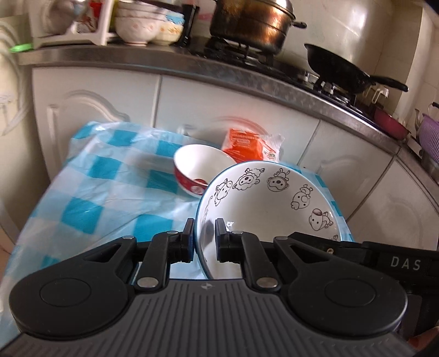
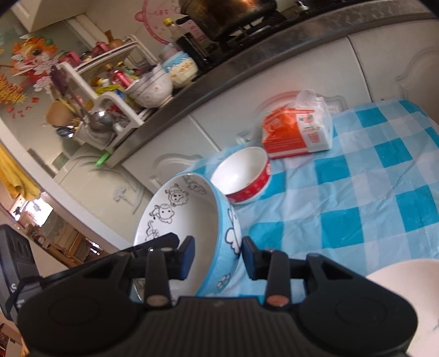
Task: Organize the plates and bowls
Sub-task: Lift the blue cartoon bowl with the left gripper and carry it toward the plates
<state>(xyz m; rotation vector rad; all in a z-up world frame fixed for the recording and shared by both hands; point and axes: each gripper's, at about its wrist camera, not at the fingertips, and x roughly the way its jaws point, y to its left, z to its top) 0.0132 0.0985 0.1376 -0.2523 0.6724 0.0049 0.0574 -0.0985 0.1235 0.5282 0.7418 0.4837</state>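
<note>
A large blue bowl with cartoon animals inside (image 1: 263, 203) is held tilted above the checked tablecloth (image 1: 109, 192). My left gripper (image 1: 204, 239) is shut on its near left rim. In the right wrist view the same bowl (image 2: 192, 219) stands on edge, and my right gripper (image 2: 218, 259) has its jaws on either side of the rim with gaps showing, so it looks open. A smaller red bowl with a white inside (image 1: 200, 170) sits on the cloth just behind the big bowl; it also shows in the right wrist view (image 2: 244, 175).
An orange and white packet (image 1: 249, 145) lies behind the bowls by the cabinet doors (image 1: 219, 101). Above, the counter holds stacked bowls (image 1: 145, 24), a pot (image 1: 252, 22) and a black pan (image 1: 340, 68). A white rim (image 2: 406, 277) shows at lower right.
</note>
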